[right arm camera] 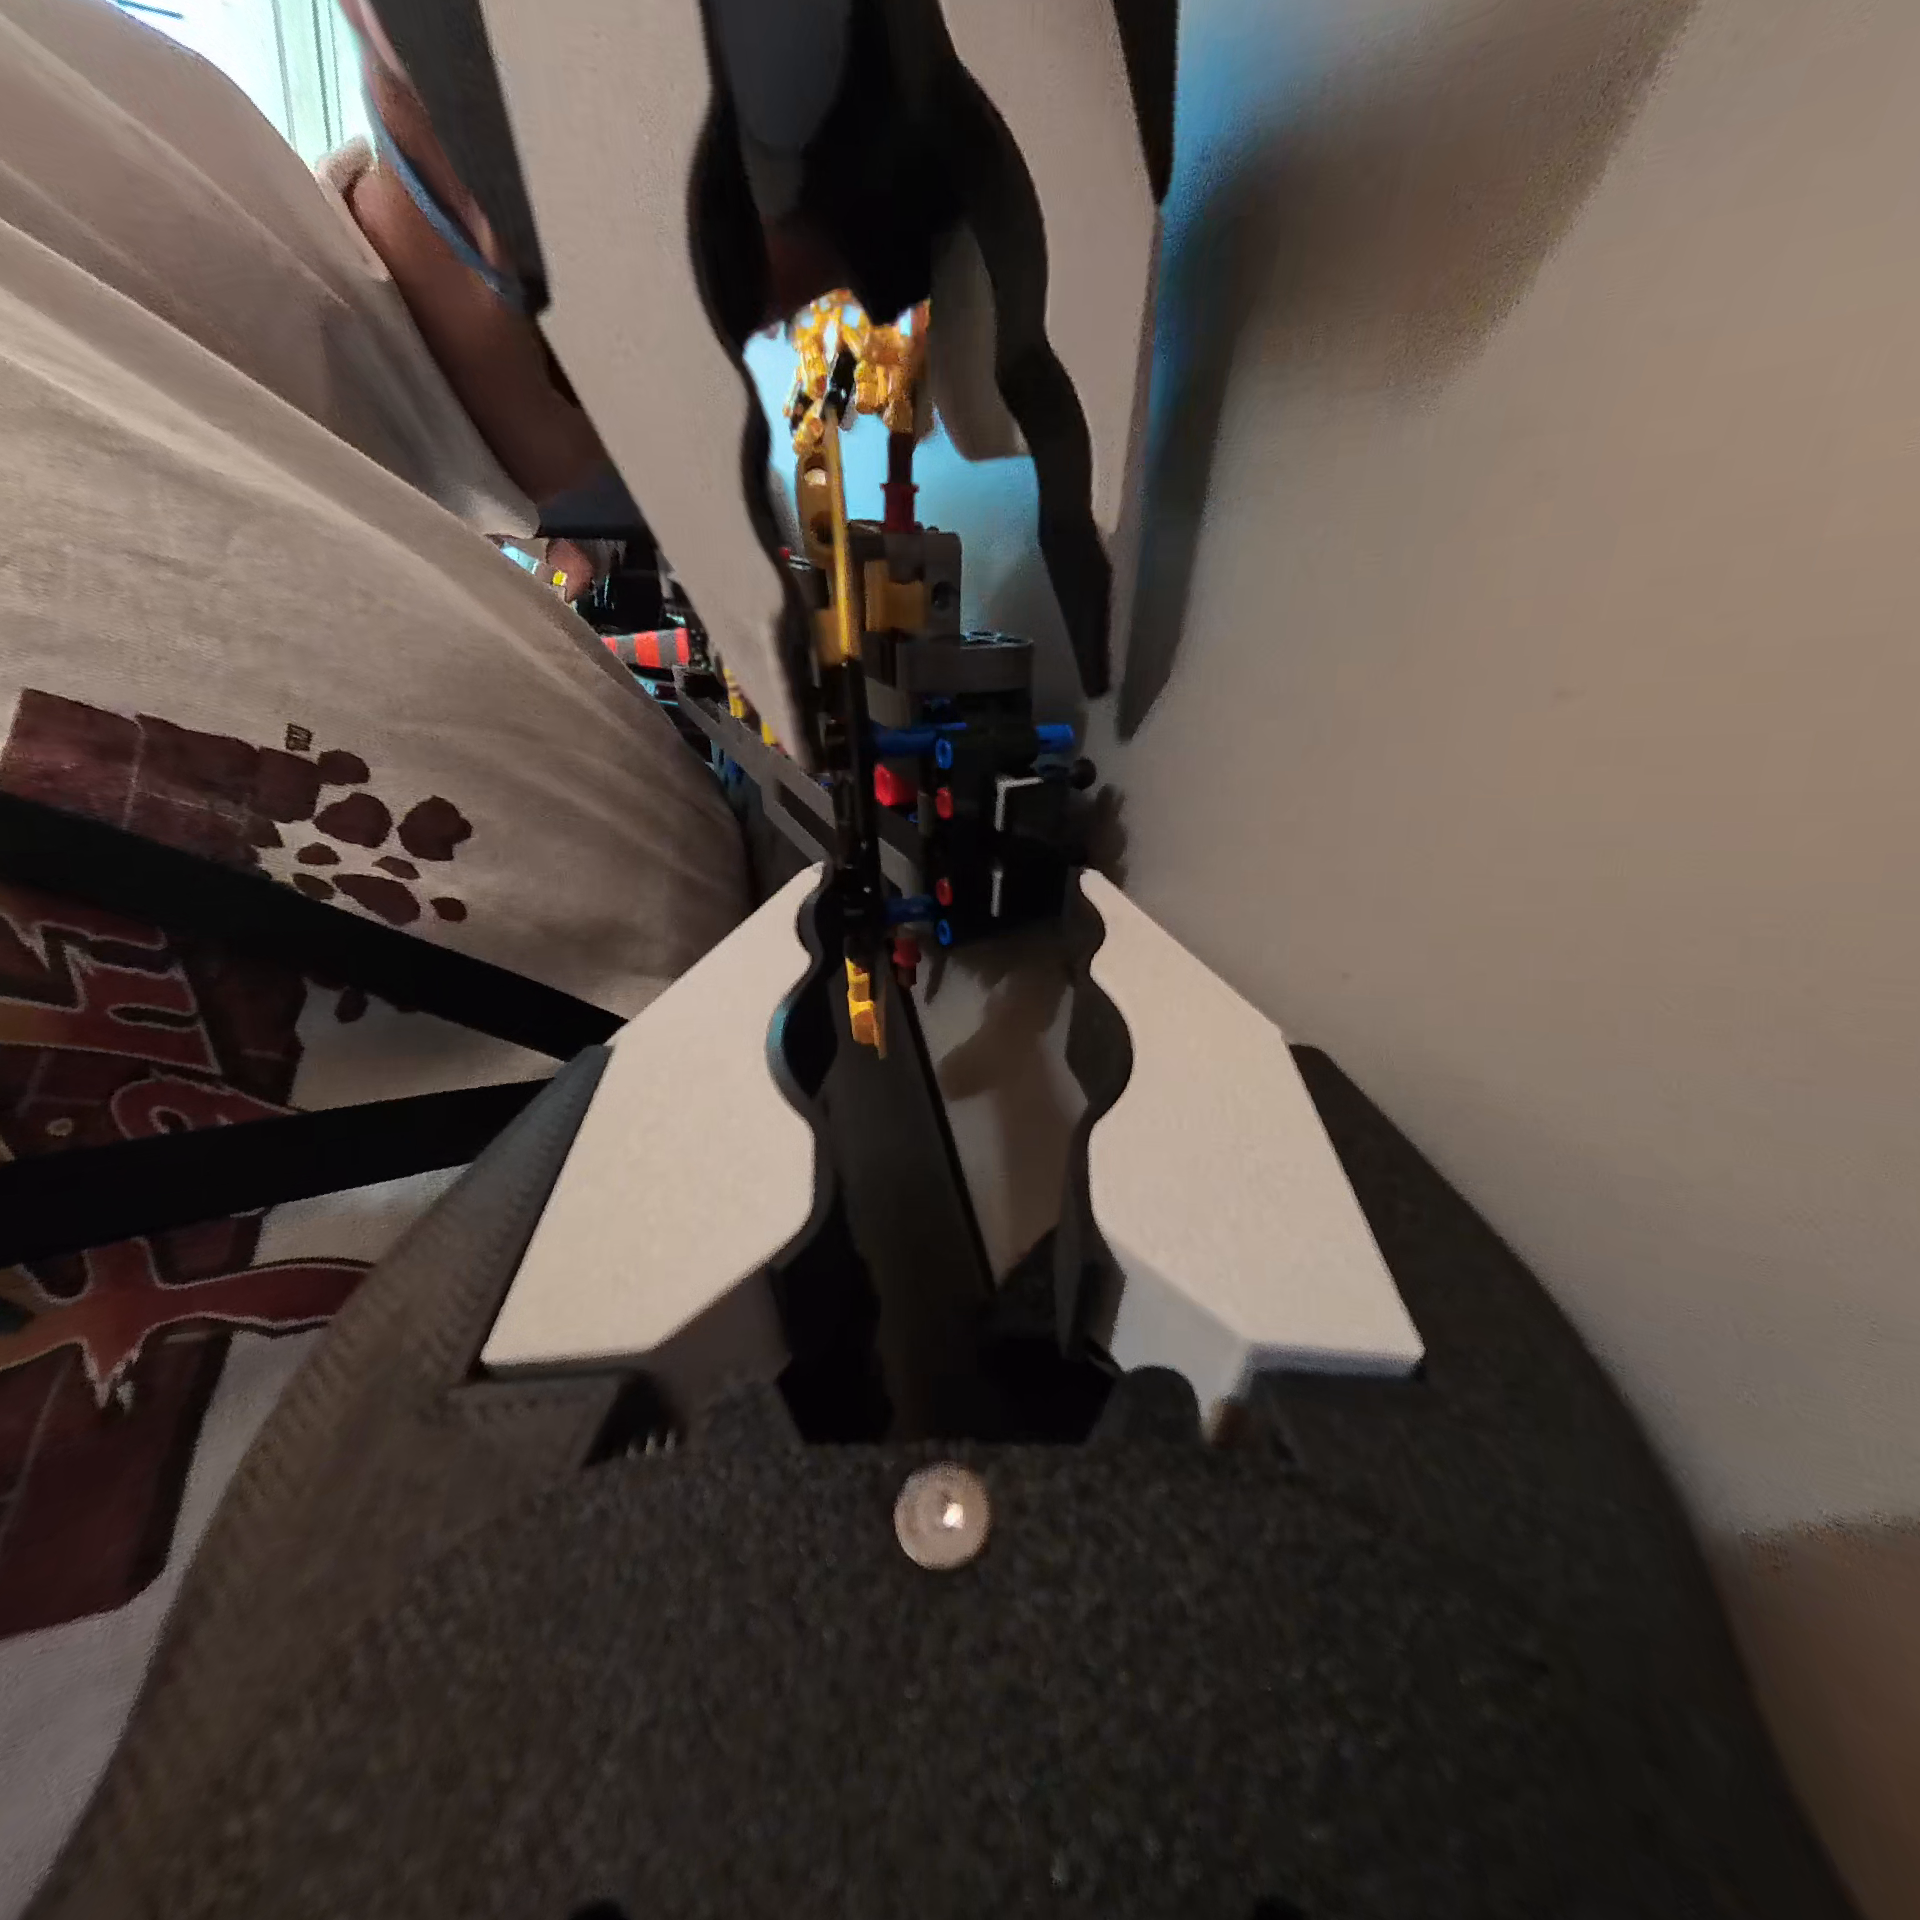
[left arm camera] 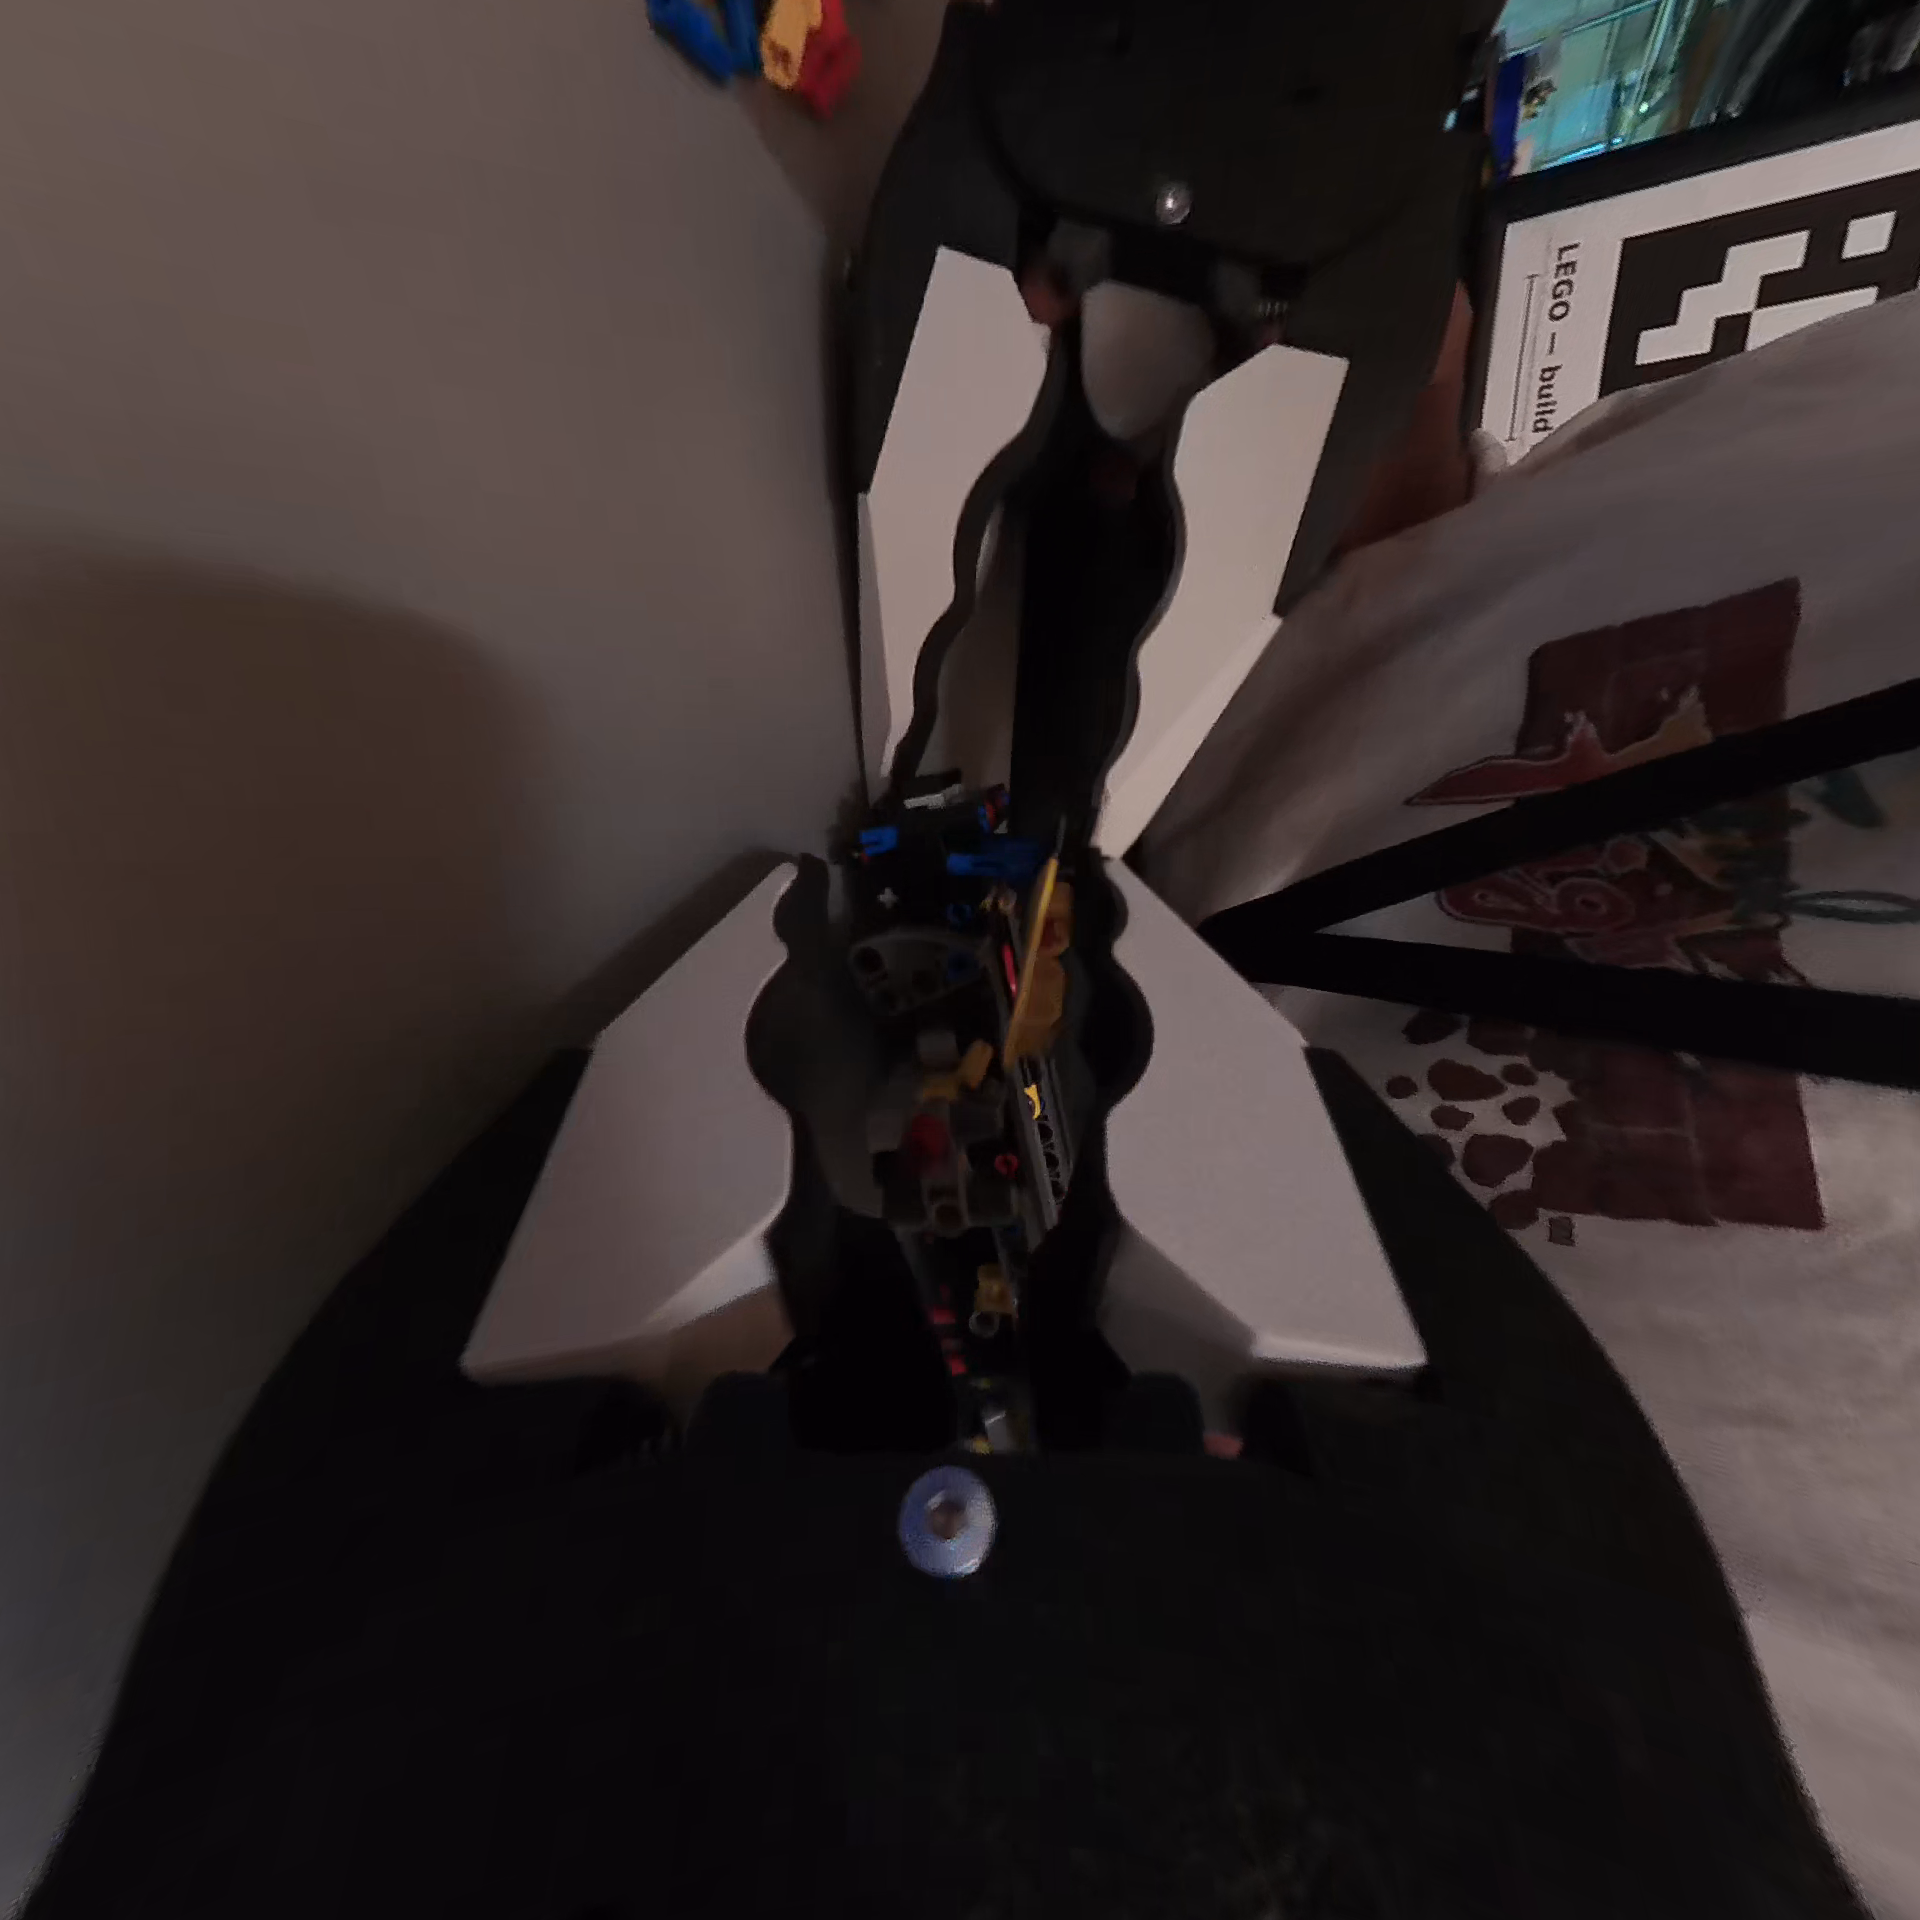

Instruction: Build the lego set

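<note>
Holding the lego model [left arm camera: 961, 1049] between my two tongs, I keep it lifted above the pale desk [left arm camera: 312, 416], which fills the left side of the left wrist view. At the far edge of the desk in that view lie a few loose pieces [left arm camera: 764, 42], blue, yellow and red, too blurred to tell apart. My left tongs [left arm camera: 951, 883] are clenched on the model: the grey, black and yellow beams sit squeezed between the white fingers [left arm camera: 665, 1143], running back towards the tongs' body. Just beyond their tips my right tongs [left arm camera: 982, 769] come in from the opposite side, tips almost meeting mine. To the right hangs my pale printed shirt [left arm camera: 1558, 1039] crossed by black straps [left arm camera: 1558, 831], and in the top right corner stands a white card [left arm camera: 1558, 343] with a black square marker.

In the right wrist view the shirt lies left, the desk right. My right tongs [right arm camera: 951, 883] grasp a black beam [right arm camera: 883, 1143] that leads to the model's black block with blue and red pins [right arm camera: 977, 831]; whether the pads press both sides I cannot tell for sure. The yellow arm [right arm camera: 831, 540] rises beyond, inside the left tongs' fingers [right arm camera: 644, 364].
</note>
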`<state>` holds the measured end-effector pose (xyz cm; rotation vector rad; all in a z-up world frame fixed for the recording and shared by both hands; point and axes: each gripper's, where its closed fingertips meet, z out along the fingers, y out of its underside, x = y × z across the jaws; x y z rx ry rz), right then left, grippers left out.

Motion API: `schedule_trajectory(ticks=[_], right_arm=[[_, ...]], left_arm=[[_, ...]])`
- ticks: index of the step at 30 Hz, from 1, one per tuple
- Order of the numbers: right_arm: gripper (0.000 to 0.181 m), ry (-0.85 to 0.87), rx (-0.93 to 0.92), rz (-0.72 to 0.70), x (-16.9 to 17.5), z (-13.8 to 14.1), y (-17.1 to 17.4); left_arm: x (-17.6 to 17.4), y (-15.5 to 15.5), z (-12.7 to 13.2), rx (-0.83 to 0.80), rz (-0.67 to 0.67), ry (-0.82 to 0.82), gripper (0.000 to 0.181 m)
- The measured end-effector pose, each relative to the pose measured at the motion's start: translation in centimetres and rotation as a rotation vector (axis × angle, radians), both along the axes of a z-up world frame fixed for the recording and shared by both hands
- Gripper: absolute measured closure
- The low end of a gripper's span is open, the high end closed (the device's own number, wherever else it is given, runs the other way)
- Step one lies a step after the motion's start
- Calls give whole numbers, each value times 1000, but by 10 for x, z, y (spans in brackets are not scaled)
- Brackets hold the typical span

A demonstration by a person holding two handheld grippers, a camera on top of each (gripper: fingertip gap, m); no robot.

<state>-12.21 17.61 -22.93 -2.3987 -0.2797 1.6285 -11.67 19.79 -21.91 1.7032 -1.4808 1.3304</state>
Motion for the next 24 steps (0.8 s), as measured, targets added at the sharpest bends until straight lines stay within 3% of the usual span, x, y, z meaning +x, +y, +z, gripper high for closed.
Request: schedule_trajectory(ticks=[7,16,24], right_arm=[[140,2,11,17,0,0,-1],[141,36,30,5,3,7,1],[141,135,-6,-28,3,17,5]], left_arm=[[-1,-8,4,-75,3,47,151],[1,-7,9,-88,69,14,151],[-1,-7,18,-4,123,-57,152]])
